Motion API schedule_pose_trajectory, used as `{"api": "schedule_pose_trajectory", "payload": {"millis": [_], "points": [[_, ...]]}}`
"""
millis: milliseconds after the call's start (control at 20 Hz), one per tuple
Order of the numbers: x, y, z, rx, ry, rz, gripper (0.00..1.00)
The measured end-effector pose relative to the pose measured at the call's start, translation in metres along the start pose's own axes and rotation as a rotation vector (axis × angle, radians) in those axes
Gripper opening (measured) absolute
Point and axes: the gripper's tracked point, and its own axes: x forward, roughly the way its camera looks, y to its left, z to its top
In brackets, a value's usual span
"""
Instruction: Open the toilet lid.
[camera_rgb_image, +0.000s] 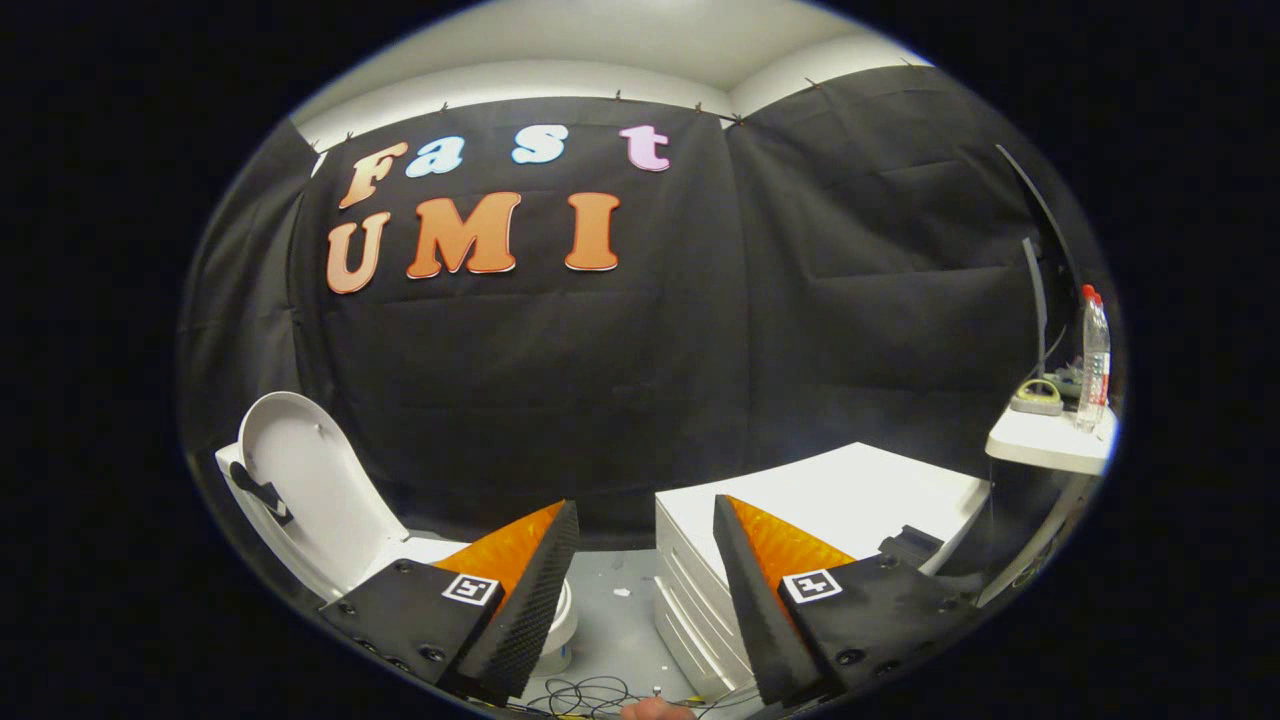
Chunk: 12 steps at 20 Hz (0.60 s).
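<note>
The white cabinet with drawers (830, 500) is the largest thing, and it stands on the grey floor (620, 610) just ahead of the gripper's right finger. To the left of it, beyond the left finger, stands the white toilet (420, 550), and its white oval plastic toilet lid (310, 480) is already raised, leaning back near the black cloth wall, with a dark strap or handle piece (258, 492) on its outer edge. At the far right a small white table (1050, 440) carries a clear plastic bottle with a red cap (1093, 360) at its right edge and a roll of tape (1036, 397) near its middle. Thin black cables (590, 692) lie on the floor between the fingers. The gripper (645, 560) has its jaws wide apart and holds nothing; it is well apart from the lid. I judge that the task looks finished, because the lid stands up. The lid seems light, stiff and smooth, so it can slip between pads; I think the free front rim or the dark strap is the best place to take it, and it turns on the hinge at the back.
</note>
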Motion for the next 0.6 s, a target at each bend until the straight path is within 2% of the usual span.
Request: {"api": "schedule_pose_trajectory", "payload": {"millis": [250, 400, 600], "points": [[-0.009, -0.038, -0.039, 0.006, 0.022, -0.066, 0.88], [-0.011, -0.048, -0.033, 0.039, -0.003, -0.092, 0.88], [-0.024, -0.045, -0.01, 0.041, -0.13, -0.081, 0.87]]}}
